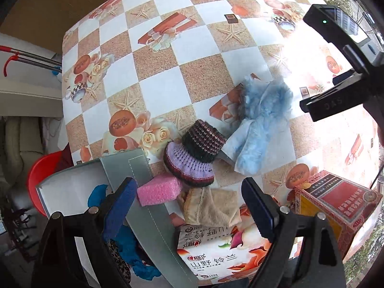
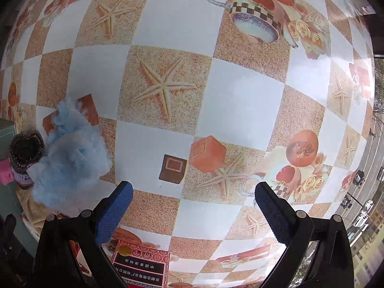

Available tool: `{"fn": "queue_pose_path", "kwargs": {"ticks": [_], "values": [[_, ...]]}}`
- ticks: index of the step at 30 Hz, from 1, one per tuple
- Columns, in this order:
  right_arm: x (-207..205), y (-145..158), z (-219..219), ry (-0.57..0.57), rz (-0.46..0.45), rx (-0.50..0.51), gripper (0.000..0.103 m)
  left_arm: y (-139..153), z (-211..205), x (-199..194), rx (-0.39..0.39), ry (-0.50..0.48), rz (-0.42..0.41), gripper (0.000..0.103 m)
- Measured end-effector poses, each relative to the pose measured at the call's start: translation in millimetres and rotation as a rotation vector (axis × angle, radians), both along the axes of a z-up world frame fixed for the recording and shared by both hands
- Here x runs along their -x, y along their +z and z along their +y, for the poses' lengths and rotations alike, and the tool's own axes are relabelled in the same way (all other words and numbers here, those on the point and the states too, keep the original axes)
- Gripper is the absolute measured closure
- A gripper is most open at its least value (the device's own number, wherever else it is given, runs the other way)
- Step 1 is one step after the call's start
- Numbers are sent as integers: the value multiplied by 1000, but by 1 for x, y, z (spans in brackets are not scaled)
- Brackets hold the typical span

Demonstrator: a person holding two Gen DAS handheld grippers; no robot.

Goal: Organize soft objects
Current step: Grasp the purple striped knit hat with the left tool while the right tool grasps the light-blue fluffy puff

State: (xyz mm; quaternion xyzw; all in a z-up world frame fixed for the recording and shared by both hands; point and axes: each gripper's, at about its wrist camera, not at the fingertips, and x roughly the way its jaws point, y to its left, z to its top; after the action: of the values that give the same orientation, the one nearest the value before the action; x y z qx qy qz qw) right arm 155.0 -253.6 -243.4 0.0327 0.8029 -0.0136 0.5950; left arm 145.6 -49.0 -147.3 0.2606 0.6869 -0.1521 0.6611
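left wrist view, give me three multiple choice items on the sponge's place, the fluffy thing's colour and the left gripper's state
1. Where is the pink sponge?
A. on the grey box's edge, beside the knitted hat
B. on the red carton
C. under the blue fluffy cloth

2. What colour is the fluffy cloth?
A. green
B. light blue
C. yellow

3. How does the left gripper stand?
A. shut on the sponge
B. shut on the beige cloth
C. open, holding nothing

Answers: 1 A, the sponge leans on the box's rim next to the hat. 2 B, its fur is pale blue. 3 C, both pads stand wide apart, pressing on nothing.
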Motion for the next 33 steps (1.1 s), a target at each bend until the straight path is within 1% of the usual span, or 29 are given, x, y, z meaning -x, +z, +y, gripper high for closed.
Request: {"fn": "queue_pose_path", "kwargs": {"ticks": [2,4,7,9,12,15,16,17,19,20,23,25,27,29,30,31,33], "values": [[7,5,-12,-24,-13,-60,1,-18,-9,-8,-45,-16,23,11],[9,11,-13,-44,-43,-125,1,-31,-12,-13,-81,-21,50,11],[4,17,-4,-63,-93,-217,1,-42,-11,-16,-99,-8,84,11],[-3,16,9,-47,-105,-237,1,-47,-10,-17,-112,-5,90,11],[-16,10,36,32,-112,-193,1,-56,-6,-19,-128,10,108,11],[-17,0,54,146,-117,-88,1,-69,-2,-20,-126,48,147,11],[-17,0,54,157,-124,-71,1,-72,-4,-19,-142,47,141,11],[-15,0,51,154,-128,-55,1,-74,-8,-17,-141,36,138,11],[-11,2,47,162,-136,5,1,-79,-13,-14,-108,45,171,11],[-10,3,42,167,-141,33,1,-79,-16,-12,-94,47,174,11],[-3,3,10,104,-132,60,1,-82,-30,-6,-32,33,189,11],[1,4,-15,64,-130,109,1,-83,-46,-1,8,18,194,11],[9,6,-42,25,-123,192,1,-76,-61,0,36,-12,162,11],[23,12,-75,-56,-113,252,1,-64,-67,0,63,-25,124,11],[29,16,-89,-109,-117,245,1,-57,-67,-1,73,-34,107,11],[35,22,-102,-180,-134,191,1,-51,-66,0,77,-46,86,11],[47,33,-119,-315,-179,14,1,-44,-59,1,68,-58,51,11]]}}
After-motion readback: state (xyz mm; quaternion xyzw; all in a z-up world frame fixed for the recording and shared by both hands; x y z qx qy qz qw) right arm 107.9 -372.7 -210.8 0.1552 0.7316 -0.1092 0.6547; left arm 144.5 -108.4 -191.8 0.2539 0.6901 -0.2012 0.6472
